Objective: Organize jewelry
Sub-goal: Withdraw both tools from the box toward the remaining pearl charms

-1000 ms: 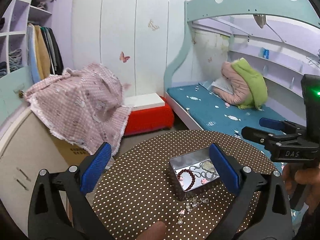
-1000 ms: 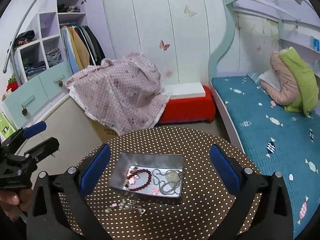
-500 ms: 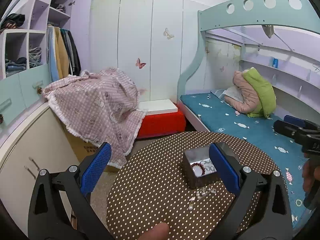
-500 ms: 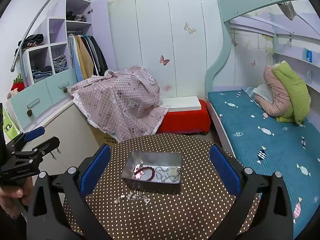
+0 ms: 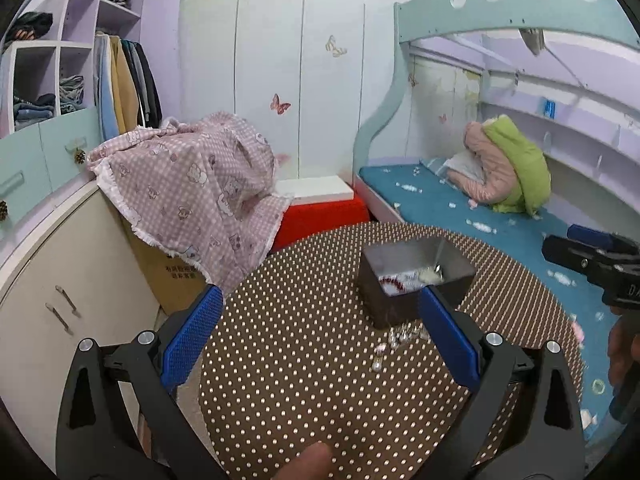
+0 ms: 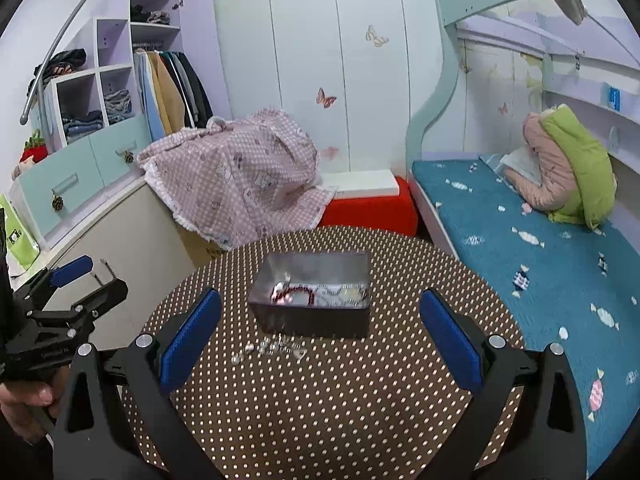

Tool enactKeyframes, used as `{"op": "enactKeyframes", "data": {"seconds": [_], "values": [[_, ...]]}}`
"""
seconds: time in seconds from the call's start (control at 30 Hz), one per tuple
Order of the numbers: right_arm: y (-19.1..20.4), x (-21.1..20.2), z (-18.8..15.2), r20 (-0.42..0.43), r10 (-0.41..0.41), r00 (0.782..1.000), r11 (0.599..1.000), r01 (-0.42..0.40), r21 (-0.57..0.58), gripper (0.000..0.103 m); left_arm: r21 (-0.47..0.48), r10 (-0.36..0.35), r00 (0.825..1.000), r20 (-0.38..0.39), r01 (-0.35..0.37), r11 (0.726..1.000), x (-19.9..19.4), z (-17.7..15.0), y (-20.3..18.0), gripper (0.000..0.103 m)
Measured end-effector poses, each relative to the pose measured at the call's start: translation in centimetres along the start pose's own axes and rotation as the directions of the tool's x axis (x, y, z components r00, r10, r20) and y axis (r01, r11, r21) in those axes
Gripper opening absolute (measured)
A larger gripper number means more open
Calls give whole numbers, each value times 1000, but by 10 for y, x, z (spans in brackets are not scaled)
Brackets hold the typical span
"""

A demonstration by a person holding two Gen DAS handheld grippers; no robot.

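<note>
A grey metal tin stands on the round brown polka-dot table. Inside it lie a dark red bead bracelet and silver chains. A small string of silver and pearl jewelry lies on the cloth just in front of the tin. My left gripper is open, held back from the tin with nothing between its blue pads. My right gripper is also open and empty, facing the tin from the near side.
A bed with a teal cover runs along the right of the table. A red stool and a box draped with pink checked cloth stand beyond it. A cream cabinet is at the left.
Both grippers have drawn back and lowered away from the tin, which now looks smaller and is seen more from the side. Both stay open and empty.
</note>
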State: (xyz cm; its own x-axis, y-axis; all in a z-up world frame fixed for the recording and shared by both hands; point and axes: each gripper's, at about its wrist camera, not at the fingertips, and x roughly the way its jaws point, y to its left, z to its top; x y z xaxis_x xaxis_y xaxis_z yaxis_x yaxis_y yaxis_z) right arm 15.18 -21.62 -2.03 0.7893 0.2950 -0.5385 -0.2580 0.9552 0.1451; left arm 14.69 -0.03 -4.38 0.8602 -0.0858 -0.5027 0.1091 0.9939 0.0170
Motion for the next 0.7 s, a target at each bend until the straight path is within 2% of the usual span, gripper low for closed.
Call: {"op": "enactKeyframes", "data": {"seconds": [0.1, 0.3, 0.7], "values": [[1, 5, -7, -23, 4, 1000, 1000, -4, 1, 96, 16, -28, 999, -44, 28, 999, 8, -14, -7, 98], [-5, 16, -18, -70, 8, 997, 1000, -7, 20, 96, 49, -35, 991, -127, 42, 998, 32, -38, -20, 98], [-18, 43, -32, -160, 10, 987, 999, -2, 50, 96, 40, -69, 957, -283, 83, 996, 112, -60, -27, 98]]}}
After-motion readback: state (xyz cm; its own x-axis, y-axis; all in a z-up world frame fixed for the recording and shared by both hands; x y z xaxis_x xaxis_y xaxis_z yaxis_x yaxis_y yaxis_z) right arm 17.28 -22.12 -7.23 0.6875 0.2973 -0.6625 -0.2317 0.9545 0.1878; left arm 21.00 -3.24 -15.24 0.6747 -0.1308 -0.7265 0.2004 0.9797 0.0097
